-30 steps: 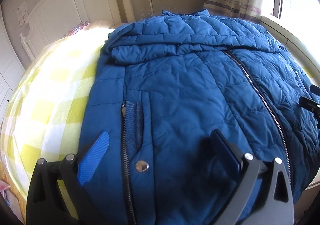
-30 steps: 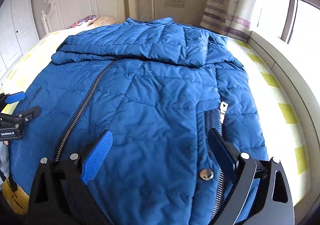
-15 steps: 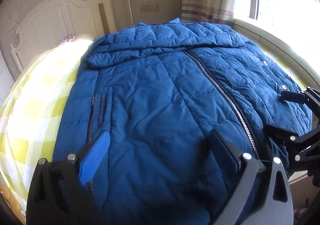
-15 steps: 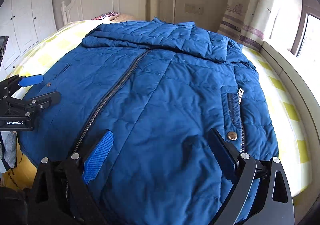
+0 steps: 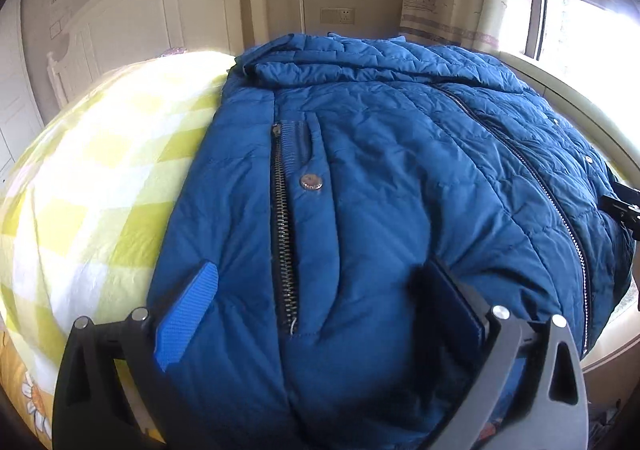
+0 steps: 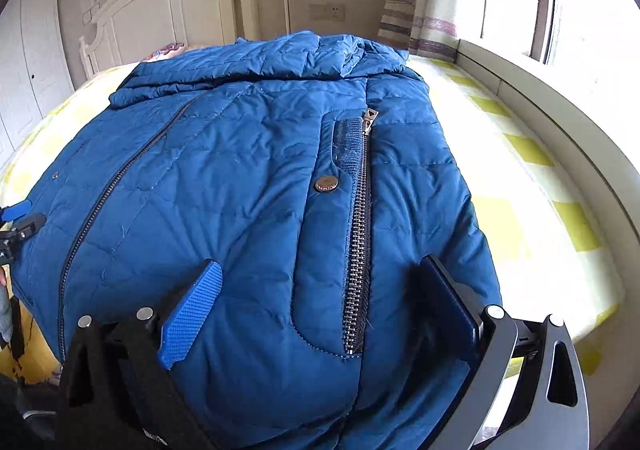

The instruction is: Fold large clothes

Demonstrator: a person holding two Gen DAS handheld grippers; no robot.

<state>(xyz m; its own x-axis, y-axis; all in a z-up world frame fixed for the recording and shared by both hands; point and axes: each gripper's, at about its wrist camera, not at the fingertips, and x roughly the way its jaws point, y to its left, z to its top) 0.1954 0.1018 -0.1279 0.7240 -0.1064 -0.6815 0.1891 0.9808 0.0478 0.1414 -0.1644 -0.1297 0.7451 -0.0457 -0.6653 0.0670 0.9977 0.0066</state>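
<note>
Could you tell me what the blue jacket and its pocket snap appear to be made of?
Blue jacket: apparently a smooth synthetic shell, slightly sheened, puffy with quilted stitching, so probably padded. Pocket snap: looks like metal, round and shiny.

Quilted matt cloth jacket [image 5: 400, 178] (metal zips, snaps).

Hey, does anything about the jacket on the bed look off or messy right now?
Nothing damaged or spilled. The jacket lies zipped and face up on the bed, sleeves folded across the top; its hem hangs over the bed's near edge.

Jacket [image 5: 400, 178] lies on bed [image 5: 92, 186], headboard [image 5: 160, 18] behind.
</note>
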